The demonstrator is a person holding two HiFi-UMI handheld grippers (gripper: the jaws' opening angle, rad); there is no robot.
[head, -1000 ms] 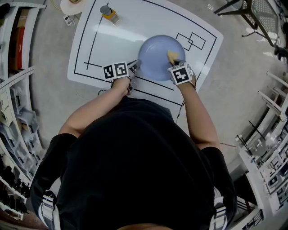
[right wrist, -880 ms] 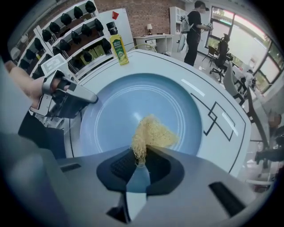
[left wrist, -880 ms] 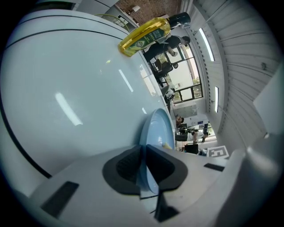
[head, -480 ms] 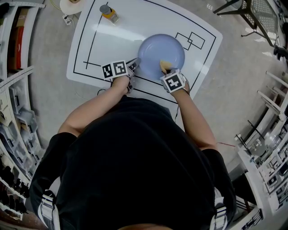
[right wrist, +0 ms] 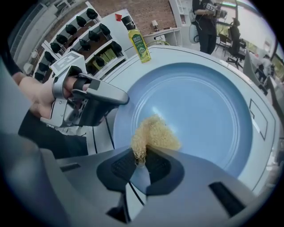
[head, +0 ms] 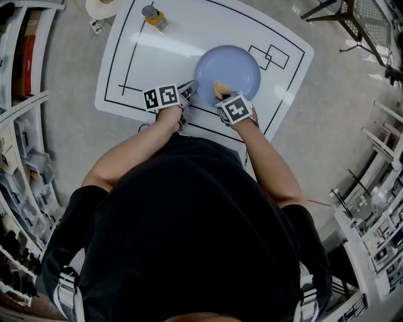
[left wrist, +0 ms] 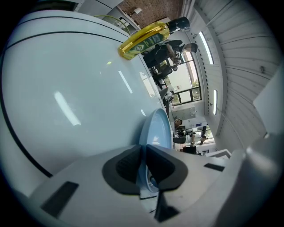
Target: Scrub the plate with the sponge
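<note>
Since a second ago, the right gripper (head: 221, 94) has slid with the sponge (head: 218, 87) from the right side of the plate (head: 239, 63) across to its near left part. It ends close beside the left gripper (head: 191, 87), which has kept its place at the plate's left rim.

Now the right fingers are closed on the sponge. Seen from the right gripper view, the pale yellow, stringy tuft is pinched at its lower end between the two dark pads (right wrist: 121, 168). It bulges out just beyond the fingertips and lies against the blue inner face of the plate, near the inner ring. Most of the plate's hollow spreads out ahead of these fingers and to their right. To their left, close by, the left gripper reaches in with the person's hand (right wrist: 33, 95) wrapped round its handle and its tip at the rim.

Meanwhile the left fingers are clamped on the plate itself. From the left gripper view, the thin blue rim runs edge-on straight between the two pads (left wrist: 126, 168), which press on it from both sides. What remains of the plate stretches away just beyond the fingertips.

Under both grippers the plate rests on a white table (head: 189, 38) marked with black lines. Several of those lines pass just under the fingers on the near side. Well beyond both pairs of fingers, near the table's far edge, stands a yellow bottle (head: 154, 17) with a dark cap, well apart from the plate.
</note>
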